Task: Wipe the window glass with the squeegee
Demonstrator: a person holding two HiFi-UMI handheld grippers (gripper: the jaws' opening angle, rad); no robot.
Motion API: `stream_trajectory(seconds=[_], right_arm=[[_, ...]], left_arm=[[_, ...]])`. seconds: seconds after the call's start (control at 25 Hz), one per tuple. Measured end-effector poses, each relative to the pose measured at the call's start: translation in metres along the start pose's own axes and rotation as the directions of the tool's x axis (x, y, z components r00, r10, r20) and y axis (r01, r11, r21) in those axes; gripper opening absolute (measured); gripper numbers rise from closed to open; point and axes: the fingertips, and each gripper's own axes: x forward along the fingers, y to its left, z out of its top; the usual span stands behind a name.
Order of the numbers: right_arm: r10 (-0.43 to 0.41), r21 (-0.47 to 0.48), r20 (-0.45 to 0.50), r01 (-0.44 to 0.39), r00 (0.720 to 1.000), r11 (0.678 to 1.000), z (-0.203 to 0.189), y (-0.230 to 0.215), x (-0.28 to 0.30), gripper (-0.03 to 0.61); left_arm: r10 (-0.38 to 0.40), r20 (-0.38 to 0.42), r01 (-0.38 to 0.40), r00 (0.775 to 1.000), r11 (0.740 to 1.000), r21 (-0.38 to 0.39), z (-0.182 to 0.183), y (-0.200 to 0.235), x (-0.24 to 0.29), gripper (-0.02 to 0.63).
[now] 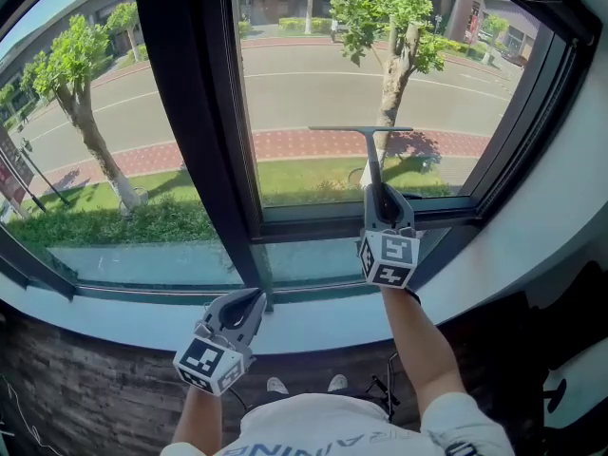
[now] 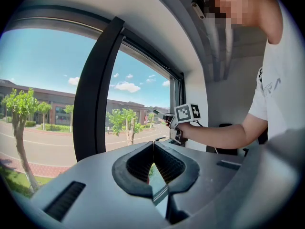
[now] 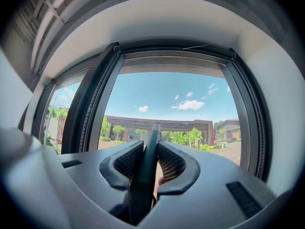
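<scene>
With the right gripper (image 1: 383, 198) pinching the squeegee (image 1: 367, 150) low on the window glass (image 1: 313, 74), wiping seems underway; the left gripper (image 1: 249, 304) is pressed together, empty.

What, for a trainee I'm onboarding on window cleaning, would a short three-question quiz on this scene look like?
1. Multiple choice: what does the right hand-held gripper hold? A) a cloth B) a squeegee C) a spray bottle
2. True or false: the left hand-held gripper is clamped on a sponge.
3. Fill in: seen from the head view, the squeegee is raised before the glass pane to the ____ of the dark window post.

Key
1. B: its jaws are shut on the squeegee's handle.
2. False: its jaws are together with nothing between them, low by the sill.
3. right
</scene>
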Motion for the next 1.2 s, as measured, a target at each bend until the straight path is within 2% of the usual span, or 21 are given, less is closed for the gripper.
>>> stream_trajectory(seconds=[0.68, 1.2], right_arm=[[0.006, -0.009, -0.08, -0.007, 0.997, 1.0, -0.068, 0.006, -0.011, 0.1], [0.013, -0.004, -0.129, -0.014, 0.992, 1.0, -0.1, 0.006, -0.016, 0.1]], left_arm=[[0.004, -0.024, -0.004, 1.0, 1.0, 0.004, -0.002, 0.0, 0.003, 0.018], [0.018, -0.038, -0.018, 0.999, 1.0, 0.002, 0.0, -0.001, 0.006, 0.018]])
